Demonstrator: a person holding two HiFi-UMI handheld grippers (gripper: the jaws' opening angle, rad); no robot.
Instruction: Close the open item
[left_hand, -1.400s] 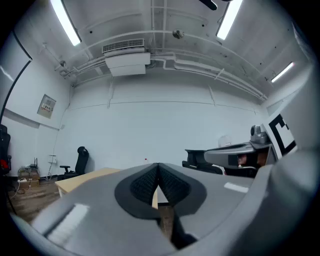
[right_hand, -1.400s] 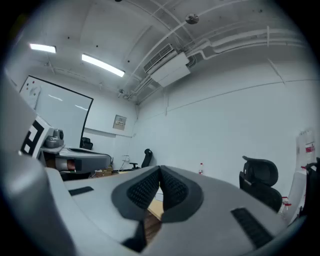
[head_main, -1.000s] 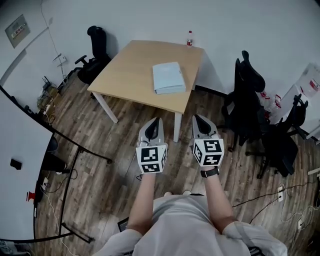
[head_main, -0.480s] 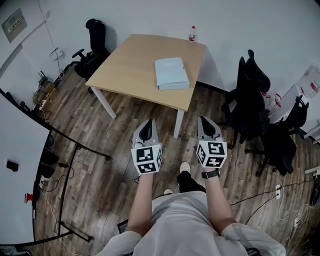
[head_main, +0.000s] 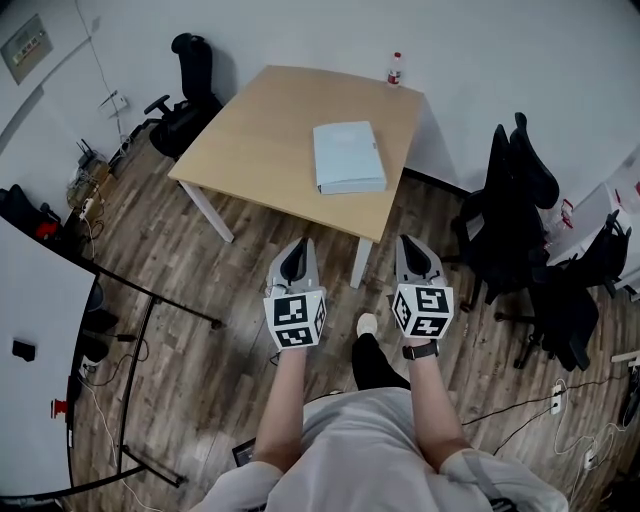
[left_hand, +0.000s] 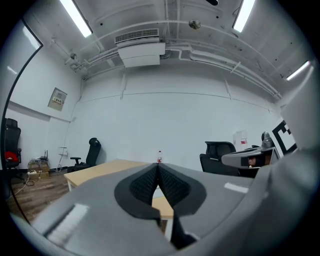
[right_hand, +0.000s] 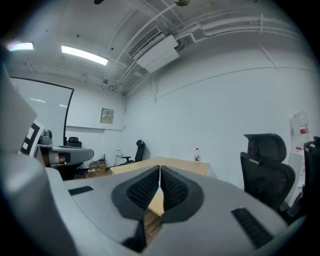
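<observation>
A pale blue flat folder-like item (head_main: 349, 156) lies on the wooden table (head_main: 260, 130), near its front right corner. It looks flat, with a white edge along the front. Both grippers are held over the floor, well short of the table. My left gripper (head_main: 296, 250) is shut with nothing in it, and its pads meet in the left gripper view (left_hand: 158, 168). My right gripper (head_main: 411, 246) is shut and empty too, with its jaws together in the right gripper view (right_hand: 160, 170). The table (right_hand: 172, 164) lies ahead, beyond the jaws.
A small bottle (head_main: 394, 68) stands at the table's far edge by the wall. One black office chair (head_main: 190, 70) is at the back left, and more chairs (head_main: 515, 200) stand at the right. A white desk (head_main: 30, 310) on a black frame is at the left. Cables lie on the wood floor.
The table and folder have shifted right and slightly nearer in the head view. A leg and foot have come forward below the grippers. Both grippers stay shut.
</observation>
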